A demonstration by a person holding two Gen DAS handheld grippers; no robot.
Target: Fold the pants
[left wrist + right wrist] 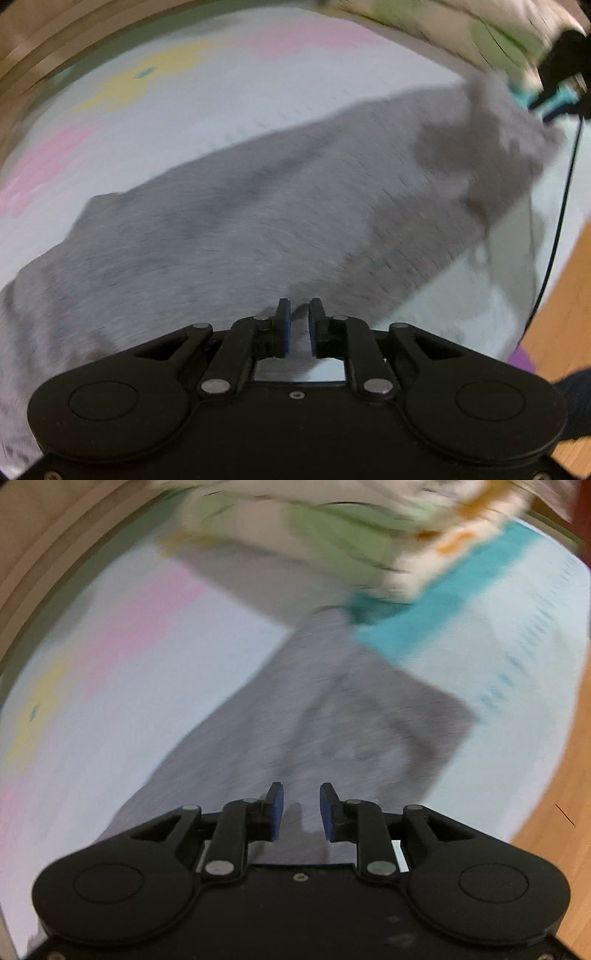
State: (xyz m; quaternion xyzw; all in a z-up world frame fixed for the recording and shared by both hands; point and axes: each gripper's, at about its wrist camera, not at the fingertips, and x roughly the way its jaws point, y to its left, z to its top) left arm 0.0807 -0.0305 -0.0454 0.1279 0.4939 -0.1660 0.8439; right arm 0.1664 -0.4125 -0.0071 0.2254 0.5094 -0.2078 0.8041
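Note:
Grey pants (258, 221) lie spread across a pale patterned mat (184, 110), running from lower left to upper right, where the cloth bunches up. My left gripper (299, 314) hovers over their near edge with a narrow gap between its blue pads and nothing in it. In the right wrist view the same grey pants (332, 720) stretch away from me with a folded flap on the right. My right gripper (302, 801) is above them, open wider, with nothing between its fingers. Both views are blurred.
The mat (110, 701) has pink, yellow and teal patches and lies on a wooden floor (565, 314). A heap of light green and white cloth (332, 535) sits at the far end. A black cable (561, 221) runs down the right side.

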